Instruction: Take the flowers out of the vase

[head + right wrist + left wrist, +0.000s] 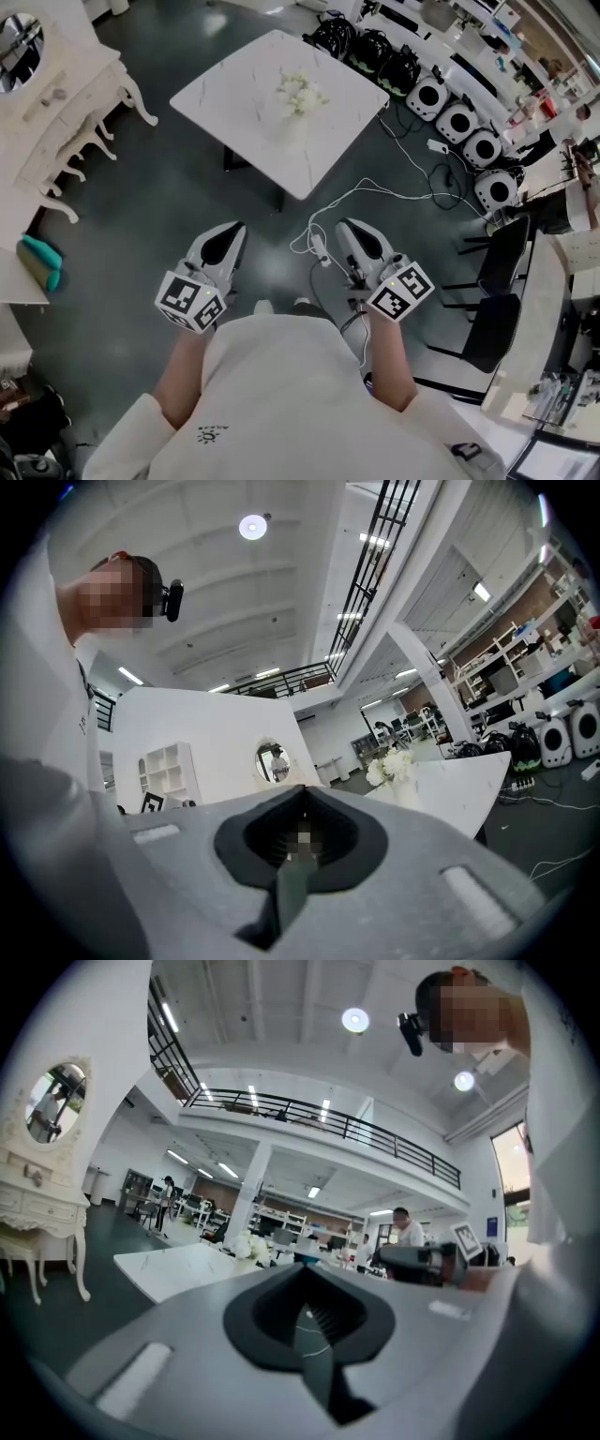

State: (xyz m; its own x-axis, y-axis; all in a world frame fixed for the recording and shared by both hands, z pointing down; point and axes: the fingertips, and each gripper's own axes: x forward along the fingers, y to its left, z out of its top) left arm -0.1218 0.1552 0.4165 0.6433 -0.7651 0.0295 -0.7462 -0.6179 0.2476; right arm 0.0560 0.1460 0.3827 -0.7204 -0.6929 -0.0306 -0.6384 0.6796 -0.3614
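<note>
Left tongs [228,236] and right tongs [354,234]: both closed together, nothing gripped, level, side by side. Flowers [300,92] are well ahead of both, in a white vase [405,794] mid-counter [234,89]. We judge the blooms light, soft and easily crushed, the stems firmer. Rec. grip: stems just above the vase rim, other tongs steadying the vase.
</note>
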